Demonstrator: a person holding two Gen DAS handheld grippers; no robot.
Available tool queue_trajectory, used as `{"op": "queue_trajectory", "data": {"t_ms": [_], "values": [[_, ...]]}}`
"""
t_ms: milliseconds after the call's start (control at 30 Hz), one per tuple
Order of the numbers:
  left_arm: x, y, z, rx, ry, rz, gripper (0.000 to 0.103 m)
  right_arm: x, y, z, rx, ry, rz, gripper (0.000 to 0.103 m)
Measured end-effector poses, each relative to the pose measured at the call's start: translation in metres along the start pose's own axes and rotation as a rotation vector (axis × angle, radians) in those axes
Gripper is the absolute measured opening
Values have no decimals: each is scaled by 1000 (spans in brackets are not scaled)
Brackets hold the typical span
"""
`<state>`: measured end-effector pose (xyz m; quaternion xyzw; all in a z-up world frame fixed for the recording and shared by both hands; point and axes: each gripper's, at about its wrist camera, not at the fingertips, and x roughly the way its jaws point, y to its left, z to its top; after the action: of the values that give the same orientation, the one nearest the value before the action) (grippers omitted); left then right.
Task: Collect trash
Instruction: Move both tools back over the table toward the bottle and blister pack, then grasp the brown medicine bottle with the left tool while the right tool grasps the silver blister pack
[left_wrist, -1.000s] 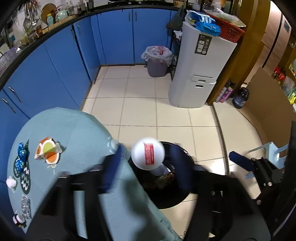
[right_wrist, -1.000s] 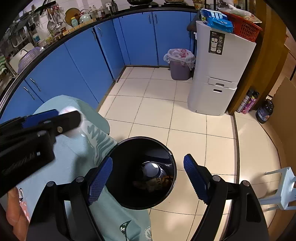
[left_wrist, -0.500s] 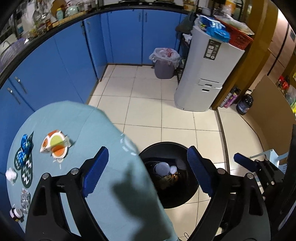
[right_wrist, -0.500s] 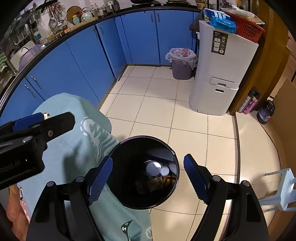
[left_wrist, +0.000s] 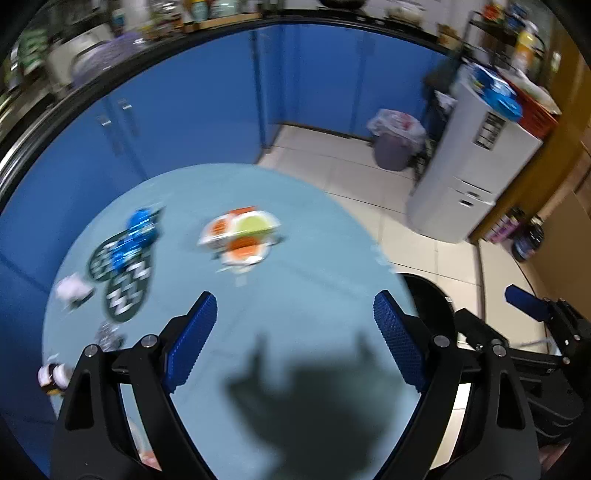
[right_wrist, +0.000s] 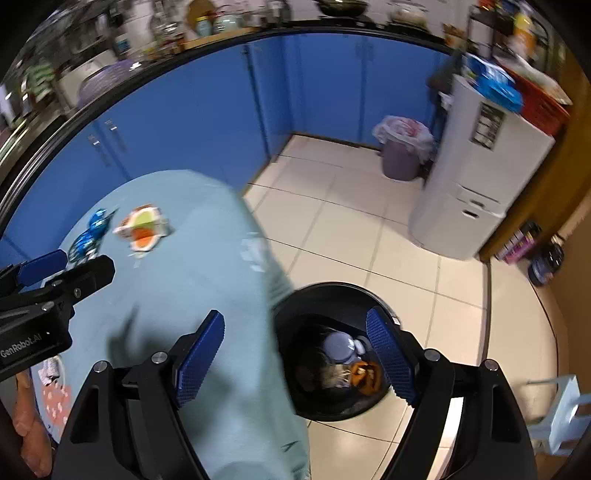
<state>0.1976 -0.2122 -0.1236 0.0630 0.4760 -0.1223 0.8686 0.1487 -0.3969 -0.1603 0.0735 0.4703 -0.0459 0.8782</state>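
The left tongs (left_wrist: 295, 347) hang over the bench (left_wrist: 295, 295) with their blue pads wide apart and nothing between them; the jaws have just been opening, though they hold no object now. The right tongs (right_wrist: 295, 362) are likewise spread and empty, one pad over the edge of the pale blue cloth, the other over the mouth of the black bin (right_wrist: 291, 314).

That bin stands on the tiled floor, tight against the cloth's hanging edge. Inside it lie a white cup (right_wrist: 338, 347), a small white lid and some orange and brown scraps.

Farther out on the bench, ahead of the left tongs, lies an orange, green and white wrapper (left_wrist: 242, 236), blurred. To its left a crumpled blue foil wrapper (left_wrist: 136, 232) rests on a dark patterned mat (left_wrist: 123, 291), and nearer the bench's left rim sit a white crumpled scrap (left_wrist: 72, 290) and a few smaller bits too blurred to name.

Beyond the bench run blue cabinets (left_wrist: 207, 122). In the far corner a grey bin with a plastic liner (left_wrist: 393, 144) stands beside a white appliance (left_wrist: 469, 177).
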Motion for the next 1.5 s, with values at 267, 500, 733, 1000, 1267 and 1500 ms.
{"op": "queue_trajectory", "data": {"t_ms": [267, 500, 733, 1000, 1267, 1500], "values": [[-27, 84, -44, -113, -2, 102, 86, -8, 89, -6, -139, -1, 101, 77], [-47, 155, -93, -223, 8, 180, 86, -9, 161, -25, -232, 34, 189, 77], [-48, 210, -139, -298, 64, 199, 86, 3, 227, -58, -339, 90, 211, 77], [-43, 259, -166, -347, 99, 207, 86, 20, 281, -87, -453, 162, 257, 77], [-31, 296, -149, -386, 89, 218, 86, 36, 312, -77, -470, 141, 231, 77], [-7, 312, -137, -400, 112, 188, 86, 61, 328, -45, -429, 157, 246, 77]]}}
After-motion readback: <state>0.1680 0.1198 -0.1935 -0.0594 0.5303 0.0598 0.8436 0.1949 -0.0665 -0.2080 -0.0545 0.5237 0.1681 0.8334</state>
